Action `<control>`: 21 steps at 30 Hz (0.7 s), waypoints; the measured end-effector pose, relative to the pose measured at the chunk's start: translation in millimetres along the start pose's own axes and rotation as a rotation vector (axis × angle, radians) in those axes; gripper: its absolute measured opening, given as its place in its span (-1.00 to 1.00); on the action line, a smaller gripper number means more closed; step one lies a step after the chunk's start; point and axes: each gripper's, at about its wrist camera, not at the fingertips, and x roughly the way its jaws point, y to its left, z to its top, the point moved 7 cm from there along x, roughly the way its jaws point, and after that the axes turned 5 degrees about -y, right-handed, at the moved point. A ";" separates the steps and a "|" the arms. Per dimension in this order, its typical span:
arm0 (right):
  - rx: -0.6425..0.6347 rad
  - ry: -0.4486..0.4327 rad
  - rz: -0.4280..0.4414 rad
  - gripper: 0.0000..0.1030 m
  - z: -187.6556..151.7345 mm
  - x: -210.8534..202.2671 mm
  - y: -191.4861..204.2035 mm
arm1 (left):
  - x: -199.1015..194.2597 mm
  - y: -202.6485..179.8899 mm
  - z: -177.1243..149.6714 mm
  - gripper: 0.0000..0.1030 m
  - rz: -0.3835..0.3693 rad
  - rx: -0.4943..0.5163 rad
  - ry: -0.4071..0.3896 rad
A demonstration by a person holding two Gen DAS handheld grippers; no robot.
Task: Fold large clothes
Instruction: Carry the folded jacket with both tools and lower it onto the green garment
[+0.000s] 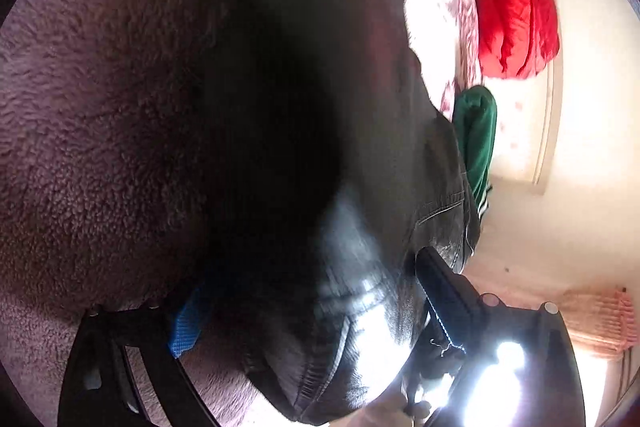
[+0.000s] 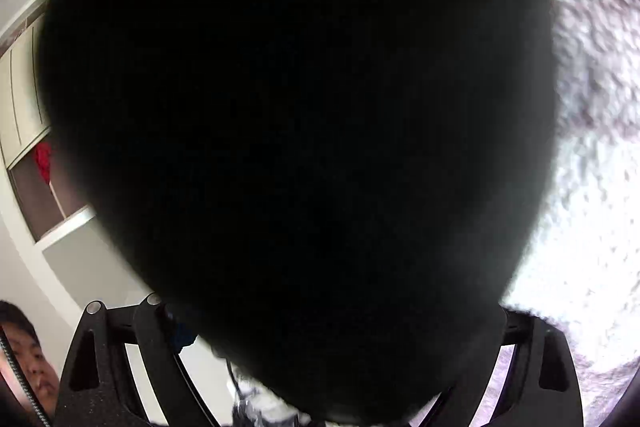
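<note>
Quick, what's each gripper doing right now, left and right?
Left gripper: open, dark jacket between its fingers.
Right gripper: open, dark fabric blocking the view.

A dark garment (image 2: 304, 131) blots out most of the right wrist view, hiding the tool's tips.

Dark garment (image 2: 304, 131): a near-black mass close to the lens, filling most of the view; no seam or detail can be made out.
Right gripper (image 2: 320, 367): both black finger frames show at the bottom, standing wide apart; the dark cloth hangs between them, and whether the pads touch it cannot be told.
Fleecy blanket (image 2: 592, 155): pale, nubbly, brightly lit along the right edge.
Cabinet (image 2: 28, 95): white panels at left, with a red cloth (image 2: 43, 159) beside it.
Person (image 2: 28, 359): partly visible at lower left.
</note>
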 end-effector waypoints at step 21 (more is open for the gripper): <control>-0.179 -0.093 0.059 -0.14 30.1 -31.8 139.8 | -47.4 -125.2 10.3 -0.06 -0.069 0.244 -0.202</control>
